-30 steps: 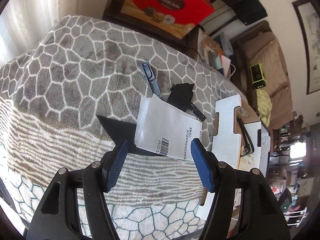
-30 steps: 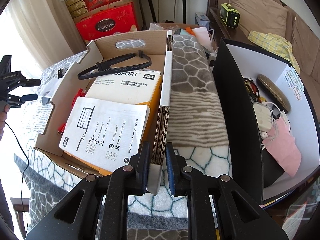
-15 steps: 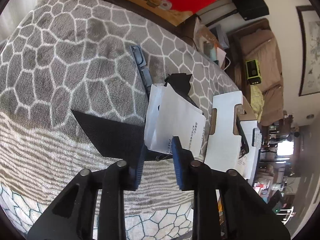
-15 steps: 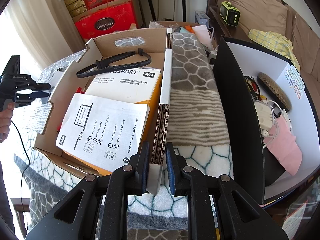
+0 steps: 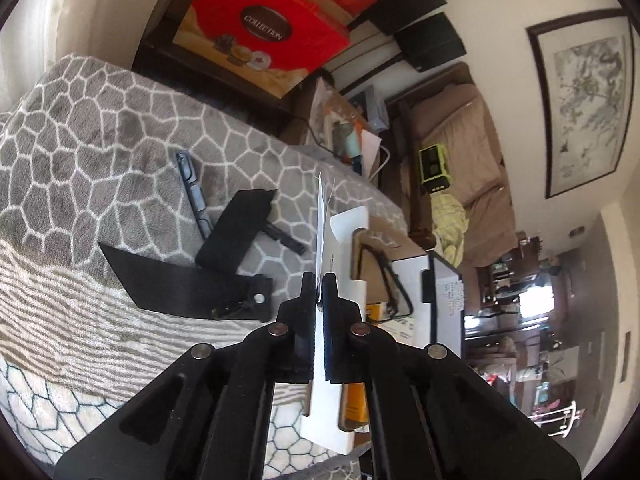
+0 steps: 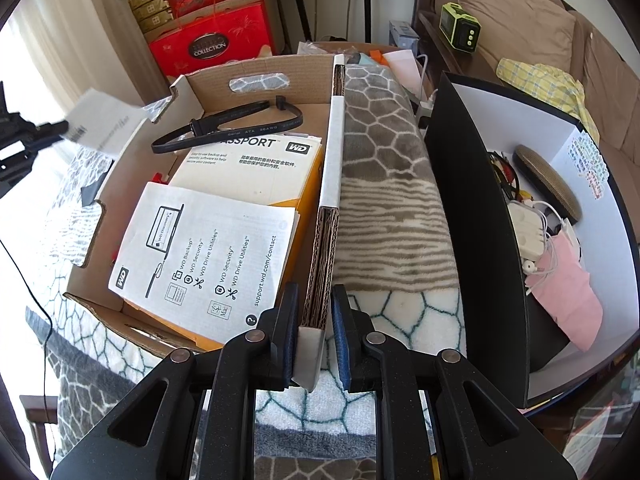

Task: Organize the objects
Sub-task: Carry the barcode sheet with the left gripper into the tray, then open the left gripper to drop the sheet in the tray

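My left gripper is shut on a white paper envelope, seen edge-on and lifted above the grey patterned blanket. From the right wrist view the same envelope hangs in the air left of the cardboard box. My right gripper is shut on the box's right wall. The box holds a yellow WD Passport carton, a white leaflet and a black SATA cable.
On the blanket lie a black pouch, a black flat piece and a grey strip. A black-and-white box with chargers, cables and a pink mask stands to the right. Red gift boxes stand behind.
My left gripper closed on the white envelope and lifted it off the blanket, uncovering the black items beneath. My right gripper stayed clamped on the box wall.
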Action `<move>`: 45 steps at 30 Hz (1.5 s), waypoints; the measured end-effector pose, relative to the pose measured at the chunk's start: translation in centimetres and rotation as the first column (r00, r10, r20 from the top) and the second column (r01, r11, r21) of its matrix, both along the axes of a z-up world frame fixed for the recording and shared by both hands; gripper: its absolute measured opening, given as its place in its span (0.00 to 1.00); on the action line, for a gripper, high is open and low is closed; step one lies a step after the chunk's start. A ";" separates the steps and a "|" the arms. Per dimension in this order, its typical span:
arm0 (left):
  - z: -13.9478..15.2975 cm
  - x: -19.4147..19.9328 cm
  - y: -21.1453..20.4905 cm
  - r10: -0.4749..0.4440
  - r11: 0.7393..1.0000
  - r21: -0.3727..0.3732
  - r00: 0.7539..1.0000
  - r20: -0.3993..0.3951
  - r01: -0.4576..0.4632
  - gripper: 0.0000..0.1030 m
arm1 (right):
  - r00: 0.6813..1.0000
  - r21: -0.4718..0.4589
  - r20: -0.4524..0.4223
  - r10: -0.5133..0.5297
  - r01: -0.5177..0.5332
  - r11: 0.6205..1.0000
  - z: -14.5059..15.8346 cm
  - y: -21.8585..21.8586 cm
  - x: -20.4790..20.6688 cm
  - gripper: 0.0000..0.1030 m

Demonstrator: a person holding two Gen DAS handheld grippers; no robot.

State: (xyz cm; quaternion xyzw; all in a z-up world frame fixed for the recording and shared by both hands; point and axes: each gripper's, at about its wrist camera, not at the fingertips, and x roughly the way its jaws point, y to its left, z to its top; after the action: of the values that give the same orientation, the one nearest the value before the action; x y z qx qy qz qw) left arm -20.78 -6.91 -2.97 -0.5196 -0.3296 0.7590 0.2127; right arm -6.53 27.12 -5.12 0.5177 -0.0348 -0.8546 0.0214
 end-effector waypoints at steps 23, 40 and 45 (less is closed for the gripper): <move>-4.4 -1.9 13.2 -0.066 0.971 0.238 0.985 0.161 0.026 0.03 | 1.000 0.003 0.003 -0.003 0.003 1.000 0.1 0.3 0.3 0.15; -4.3 -1.1 14.3 -0.020 1.000 0.025 0.991 0.136 0.016 0.46 | 1.000 0.006 0.004 -0.005 0.005 1.000 0.1 0.4 0.1 0.15; -3.1 -0.6 14.2 -0.052 0.999 -0.001 0.992 0.115 0.052 0.50 | 1.000 0.005 0.003 -0.009 0.009 1.000 0.0 0.4 0.0 0.15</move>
State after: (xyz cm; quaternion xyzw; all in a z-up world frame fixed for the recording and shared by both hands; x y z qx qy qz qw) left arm -21.36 7.31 -6.03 -0.5714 -0.3260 0.7227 0.2121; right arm -6.51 27.53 -5.12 0.5188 -0.0351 -0.8540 0.0164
